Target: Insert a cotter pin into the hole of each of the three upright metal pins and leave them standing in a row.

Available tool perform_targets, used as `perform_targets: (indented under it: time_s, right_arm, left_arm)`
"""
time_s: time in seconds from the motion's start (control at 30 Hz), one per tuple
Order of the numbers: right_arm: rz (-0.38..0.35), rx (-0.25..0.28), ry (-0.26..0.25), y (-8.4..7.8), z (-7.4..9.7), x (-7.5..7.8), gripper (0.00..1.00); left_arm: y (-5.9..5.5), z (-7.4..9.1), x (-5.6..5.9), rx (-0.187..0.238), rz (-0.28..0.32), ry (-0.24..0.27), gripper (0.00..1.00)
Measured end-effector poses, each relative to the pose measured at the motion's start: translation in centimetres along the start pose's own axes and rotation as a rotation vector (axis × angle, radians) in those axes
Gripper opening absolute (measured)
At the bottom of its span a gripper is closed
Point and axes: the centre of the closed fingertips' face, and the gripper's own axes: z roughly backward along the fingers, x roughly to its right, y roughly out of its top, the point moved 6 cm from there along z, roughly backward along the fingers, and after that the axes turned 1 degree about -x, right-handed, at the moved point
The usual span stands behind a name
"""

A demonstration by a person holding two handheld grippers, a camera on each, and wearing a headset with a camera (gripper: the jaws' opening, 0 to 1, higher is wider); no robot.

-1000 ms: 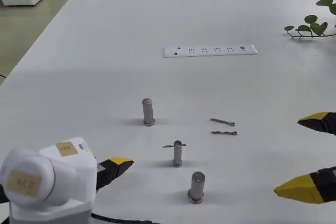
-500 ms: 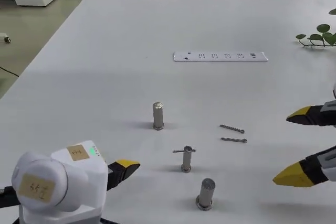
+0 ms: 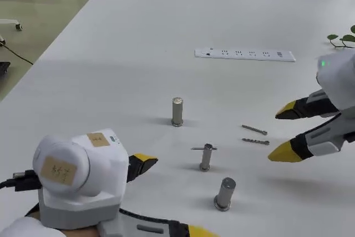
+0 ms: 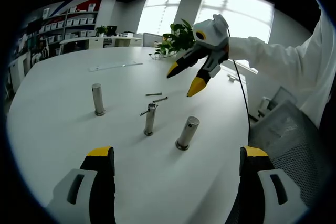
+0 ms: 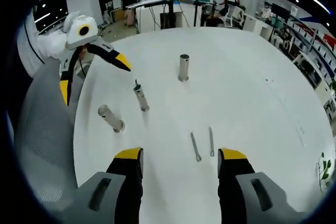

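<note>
**Progress.** One of three insertions is complete. The middle metal pin (image 3: 206, 159) stands on the desk (image 3: 111, 54) with a fitted cotter pin (image 3: 203, 149) crosswise through the hole near its top. The far metal pin (image 3: 177, 112) and the near metal pin (image 3: 224, 193) stand upright with nothing through them. The three pins form a diagonal row, well apart from one another. Two loose cotter pins (image 3: 254, 130) lie flat on the desk beside the row, on the right gripper's side.

**Grippers.** The right gripper (image 3: 277, 137) hovers just beside the loose cotter pins, jaws spread wide and empty. The left gripper (image 3: 173, 197) is at the near side of the row, jaws spread wide and empty.

**Remaining work (judgement).** Two insertions are left, one loose cotter pin each for the far and near metal pins. No pin needs re-standing.

**View differences.**
- The right gripper view puts the loose cotter pins directly ahead, between its jaws and almost parallel.
- The head view presents them from the side.
- The left gripper view adds the white sleeve (image 4: 294, 56) behind the right gripper and a mesh chair (image 4: 283, 135).
- The head view gives the clearest look at the fitted cotter pin and the power strip (image 3: 244, 54).
</note>
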Motion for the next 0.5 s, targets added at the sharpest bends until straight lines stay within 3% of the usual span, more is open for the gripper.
perform_targets:
  time_s: [0.1, 0.27, 0.5]
  right_arm:
    - [0.041, -0.024, 0.009, 0.0, -0.9, 0.3, 0.48]
    - [0.039, -0.058, 0.042, -0.3, -2.2, 0.6, 0.39]
    - [0.017, -0.103, 0.068, -1.0, -3.6, 1.2, 0.34]
  left_arm:
    - [-0.1, 0.1, -0.2, -0.005, 0.008, 0.005, 0.99]
    - [-0.2, 0.2, -0.3, -0.005, 0.013, 0.003, 0.99]
    - [0.5, 0.2, -0.4, 0.03, 0.035, 0.006, 0.99]
